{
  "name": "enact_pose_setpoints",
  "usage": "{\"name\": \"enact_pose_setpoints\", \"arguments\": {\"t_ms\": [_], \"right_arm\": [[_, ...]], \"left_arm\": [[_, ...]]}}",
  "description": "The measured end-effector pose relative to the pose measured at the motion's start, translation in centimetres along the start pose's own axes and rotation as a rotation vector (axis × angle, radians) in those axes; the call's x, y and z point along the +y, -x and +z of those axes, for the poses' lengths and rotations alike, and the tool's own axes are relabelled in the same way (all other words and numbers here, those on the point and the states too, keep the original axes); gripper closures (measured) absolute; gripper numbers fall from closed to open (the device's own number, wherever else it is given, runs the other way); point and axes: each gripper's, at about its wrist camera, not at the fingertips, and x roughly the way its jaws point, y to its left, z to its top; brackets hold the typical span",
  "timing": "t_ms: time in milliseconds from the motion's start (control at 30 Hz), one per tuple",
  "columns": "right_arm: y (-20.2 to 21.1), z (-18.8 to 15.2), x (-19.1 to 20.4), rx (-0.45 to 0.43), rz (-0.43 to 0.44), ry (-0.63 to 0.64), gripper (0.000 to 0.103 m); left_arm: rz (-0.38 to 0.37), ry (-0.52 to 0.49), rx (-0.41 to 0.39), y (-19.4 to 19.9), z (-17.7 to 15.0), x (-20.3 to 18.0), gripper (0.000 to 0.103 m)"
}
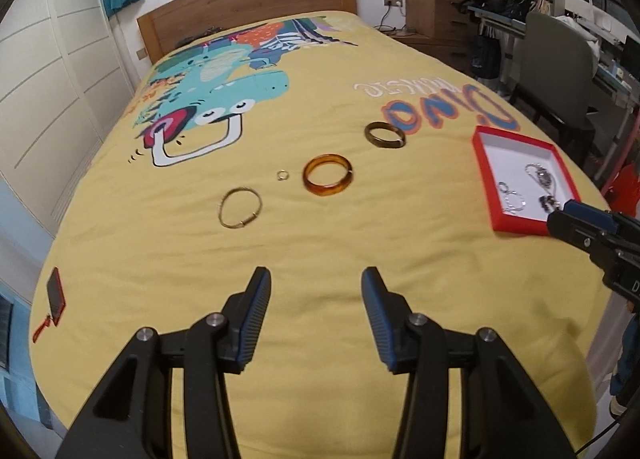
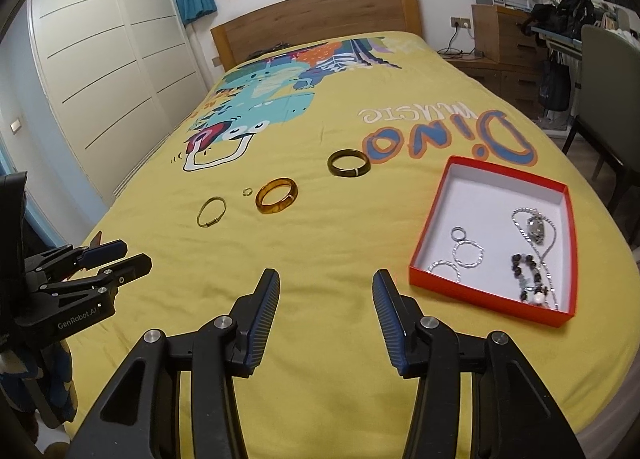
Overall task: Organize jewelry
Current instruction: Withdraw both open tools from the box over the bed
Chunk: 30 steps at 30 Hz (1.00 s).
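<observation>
On the yellow bedspread lie a thin gold bangle (image 1: 240,207) (image 2: 211,211), a tiny ring (image 1: 282,175) (image 2: 247,191), an amber bangle (image 1: 328,175) (image 2: 277,195) and a dark green bangle (image 1: 385,135) (image 2: 348,163). A red box with a white inside (image 1: 484,175) (image 2: 476,195) sits to the right and holds silver chains, rings and a dark bead bracelet (image 2: 528,275). My left gripper (image 1: 316,287) is open and empty, short of the bangles. My right gripper (image 2: 326,287) is open and empty, left of the box's near corner.
A red phone (image 1: 56,295) lies at the bed's left edge. A wooden headboard (image 2: 316,19) stands at the far end. A wardrobe (image 2: 104,71) is to the left. A chair (image 1: 560,75), desk and drawers stand to the right of the bed.
</observation>
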Motion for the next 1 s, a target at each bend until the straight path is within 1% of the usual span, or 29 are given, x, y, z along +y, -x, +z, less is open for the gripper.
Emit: {"name": "enact_pose_setpoints", "arguments": {"t_ms": [300,667,1000], "right_arm": [[-3.6,1.3,1.0,0.028,0.03,0.002,0.055],[-8.5,3.0,2.1,0.079,0.043,0.029,0.055],[-13.5,4.4,3.7,0.126,0.074,0.059,0.055]], "left_arm": [[0.015,0.016,-0.003,-2.2,1.3,1.3,0.058],[0.024,0.062,0.054,-6.8,1.8,3.7,0.058],[0.049,0.109,0.108,-11.2,2.1,7.0,0.058]]}}
